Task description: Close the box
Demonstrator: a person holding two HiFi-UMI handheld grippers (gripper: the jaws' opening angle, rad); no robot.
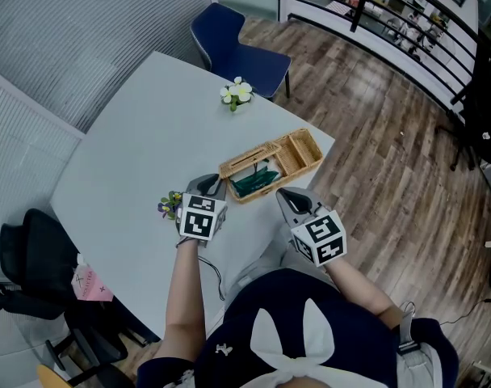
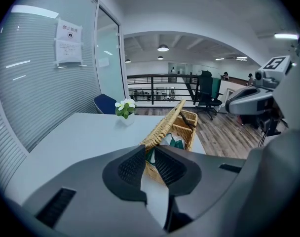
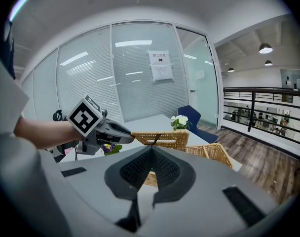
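Note:
A wicker box (image 1: 300,153) stands on the white table (image 1: 132,152) with its lid (image 1: 249,158) raised along the far side and green items (image 1: 255,181) inside. My left gripper (image 1: 216,186) is at the lid's near left corner. In the left gripper view its jaws (image 2: 146,148) stand a narrow gap apart with nothing between the pads, and the lid (image 2: 165,125) rises just beyond the tips. My right gripper (image 1: 284,194) hovers at the box's near side, apart from it. In its own view the right gripper (image 3: 151,148) is shut and empty, with the lid (image 3: 162,138) behind.
White flowers in a small pot (image 1: 237,94) stand near the table's far edge. Purple flowers (image 1: 171,205) sit left of my left gripper. A blue chair (image 1: 229,43) is beyond the table and a black chair (image 1: 27,257) at its left. Wooden floor lies to the right.

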